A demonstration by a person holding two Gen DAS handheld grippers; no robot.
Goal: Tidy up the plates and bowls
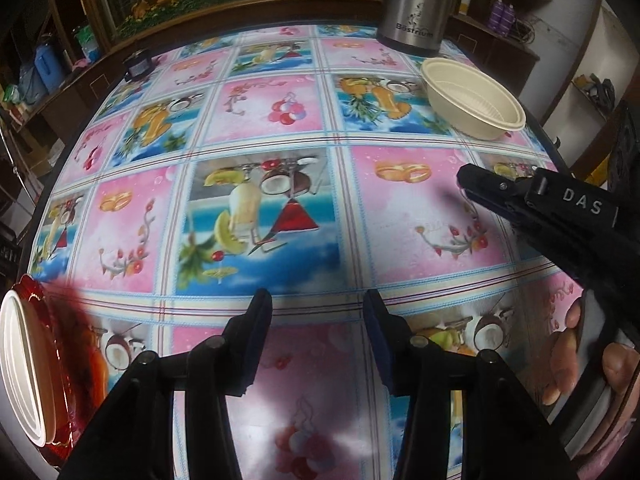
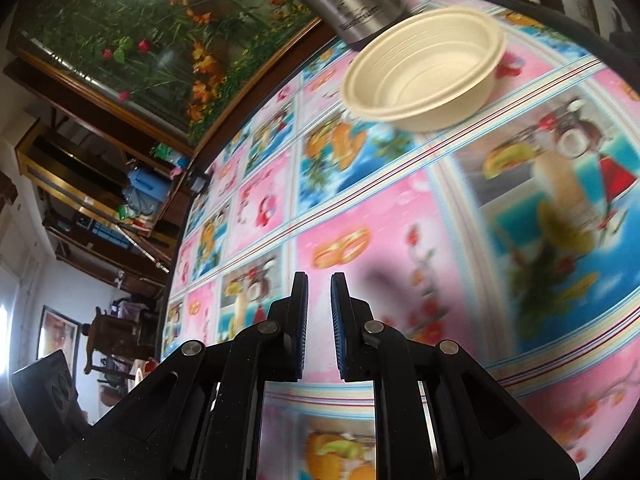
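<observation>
Landmark: steel flask [image 1: 416,4]
Bowl [image 2: 424,68]: upright, just beside flask, ahead of jaws
Nearer tool: right gripper [image 2: 319,292], jaws narrowly parted, empty
Left gripper [image 1: 318,304]: jaws released, empty

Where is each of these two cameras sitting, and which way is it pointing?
Left wrist view: sits on the left claw, looking across the patterned tablecloth; its open fingers, the right claw and the person's right hand show, with stacked plates at the left edge.
Right wrist view: sits on the right claw, rolled sideways, looking toward the cream bowl; only its narrowly parted fingers show.
Shared: the cream bowl, the steel flask and the tablecloth.
</observation>
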